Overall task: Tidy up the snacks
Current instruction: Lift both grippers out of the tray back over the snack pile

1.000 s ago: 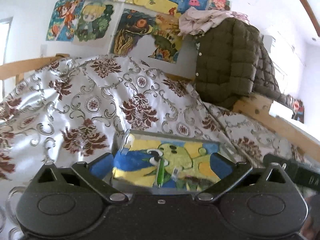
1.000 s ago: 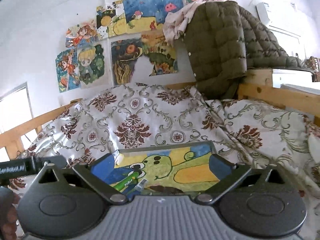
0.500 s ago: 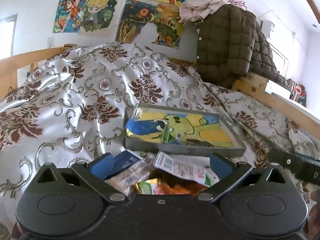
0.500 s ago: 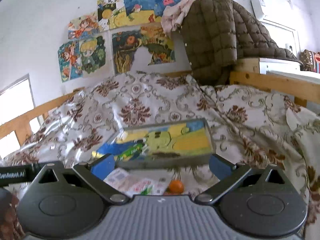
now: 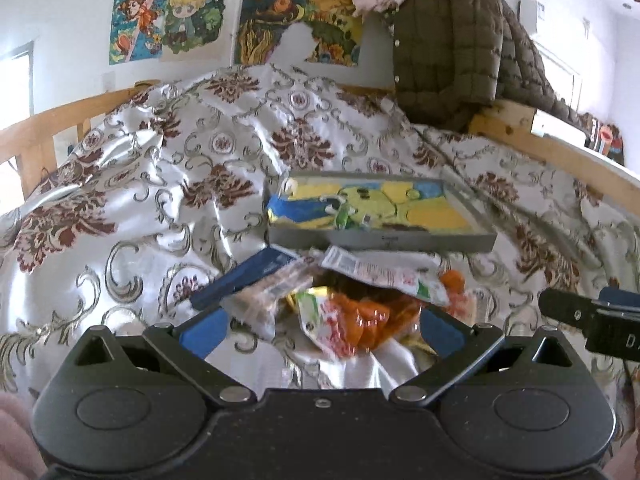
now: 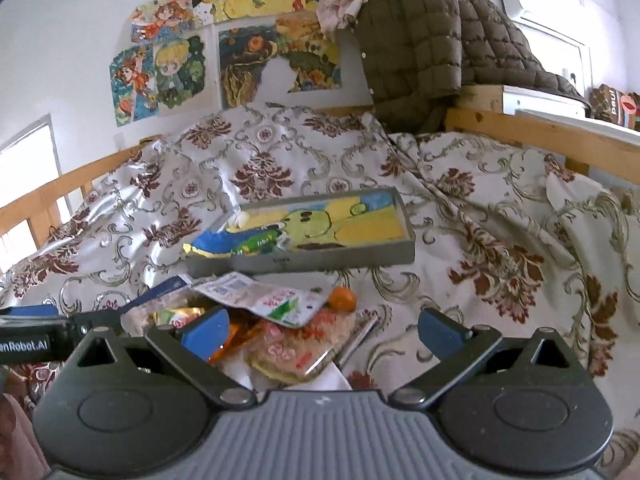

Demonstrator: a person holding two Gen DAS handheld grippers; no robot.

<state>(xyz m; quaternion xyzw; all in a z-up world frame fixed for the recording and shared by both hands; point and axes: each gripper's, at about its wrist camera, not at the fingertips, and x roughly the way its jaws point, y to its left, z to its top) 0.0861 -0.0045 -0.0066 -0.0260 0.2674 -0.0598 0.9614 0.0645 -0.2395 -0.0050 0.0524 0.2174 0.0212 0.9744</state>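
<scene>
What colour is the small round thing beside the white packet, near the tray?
Orange. The small round snack shows best in the right wrist view.

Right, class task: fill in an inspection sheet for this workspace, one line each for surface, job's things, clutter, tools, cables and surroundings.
Surface: rumpled floral satin bedspread.
Job's things: shallow grey tray with cartoon-printed base holding a green packet; loose pile of snack packets and a small orange fruit in front of it.
Clutter: nothing seen.
Tools: left tool and right tool open, empty.
Cables: nothing seen.
Surroundings: cartoon posters, olive quilted jacket, wooden bed rail.
</scene>
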